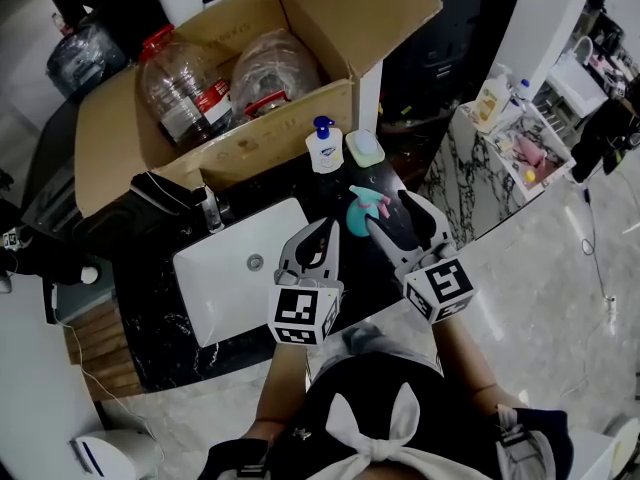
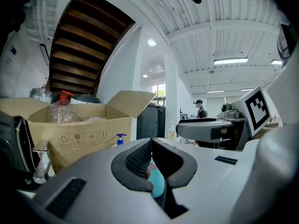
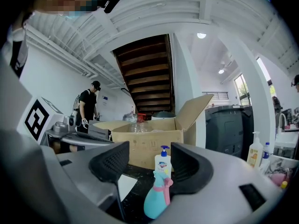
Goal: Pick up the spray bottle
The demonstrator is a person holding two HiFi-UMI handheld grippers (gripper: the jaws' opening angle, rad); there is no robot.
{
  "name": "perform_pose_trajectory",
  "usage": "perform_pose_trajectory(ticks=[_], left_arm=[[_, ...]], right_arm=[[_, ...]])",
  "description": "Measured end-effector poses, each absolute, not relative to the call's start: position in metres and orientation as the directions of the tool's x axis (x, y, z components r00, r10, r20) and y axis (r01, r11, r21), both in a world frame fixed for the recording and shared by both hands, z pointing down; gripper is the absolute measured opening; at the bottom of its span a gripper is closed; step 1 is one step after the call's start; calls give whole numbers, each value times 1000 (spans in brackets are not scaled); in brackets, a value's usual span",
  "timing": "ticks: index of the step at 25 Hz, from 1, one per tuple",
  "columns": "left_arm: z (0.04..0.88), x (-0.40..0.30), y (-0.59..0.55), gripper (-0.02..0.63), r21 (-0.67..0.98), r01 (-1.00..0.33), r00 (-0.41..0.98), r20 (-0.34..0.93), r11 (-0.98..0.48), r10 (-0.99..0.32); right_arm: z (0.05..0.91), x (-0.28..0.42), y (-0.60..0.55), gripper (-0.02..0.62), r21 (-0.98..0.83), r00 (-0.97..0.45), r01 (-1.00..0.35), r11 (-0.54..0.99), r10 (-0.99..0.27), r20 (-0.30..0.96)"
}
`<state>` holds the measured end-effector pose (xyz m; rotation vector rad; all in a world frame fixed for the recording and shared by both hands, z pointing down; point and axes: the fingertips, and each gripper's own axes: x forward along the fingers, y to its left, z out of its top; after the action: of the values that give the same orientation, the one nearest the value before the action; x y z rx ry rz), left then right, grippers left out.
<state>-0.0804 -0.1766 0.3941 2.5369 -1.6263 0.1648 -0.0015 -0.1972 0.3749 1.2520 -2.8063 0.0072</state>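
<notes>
spray bottle stands on the counter between the right gripper's open fingers, ungripped, so closing and lifting remain; left gripper fingers closed, empty

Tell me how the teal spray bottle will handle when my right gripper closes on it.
Probably tippy: the spray bottle stands upright on the counter, narrowing to a pink trigger head on top. Its smooth rounded body may slip in the open right gripper as it closes. Likely light plastic, though its fill level can't be seen.
</notes>
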Motion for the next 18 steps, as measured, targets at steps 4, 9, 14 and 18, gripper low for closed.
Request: perform_pose_trajectory(ticks=[4, 9, 14, 18], left_arm=[[401, -82, -182, 28, 50, -910, 414, 169, -411, -895], [406, -84, -188, 28, 57, -911, 412, 181, -408, -893], [414, -87, -194, 28, 66, -913, 407, 199, -403, -891], [418, -86, -198, 28, 72, -910, 414, 207, -408, -887]], right_arm=[[383, -3, -206, 261, 17, -667, -742, 670, -741, 74], [396, -5, -216, 261, 9, -665, -743, 669, -740, 102], [408, -4, -225, 261, -2, -656, -750, 661, -744, 127], [416, -4, -231, 261, -9, -652, -753, 658, -745, 142]])
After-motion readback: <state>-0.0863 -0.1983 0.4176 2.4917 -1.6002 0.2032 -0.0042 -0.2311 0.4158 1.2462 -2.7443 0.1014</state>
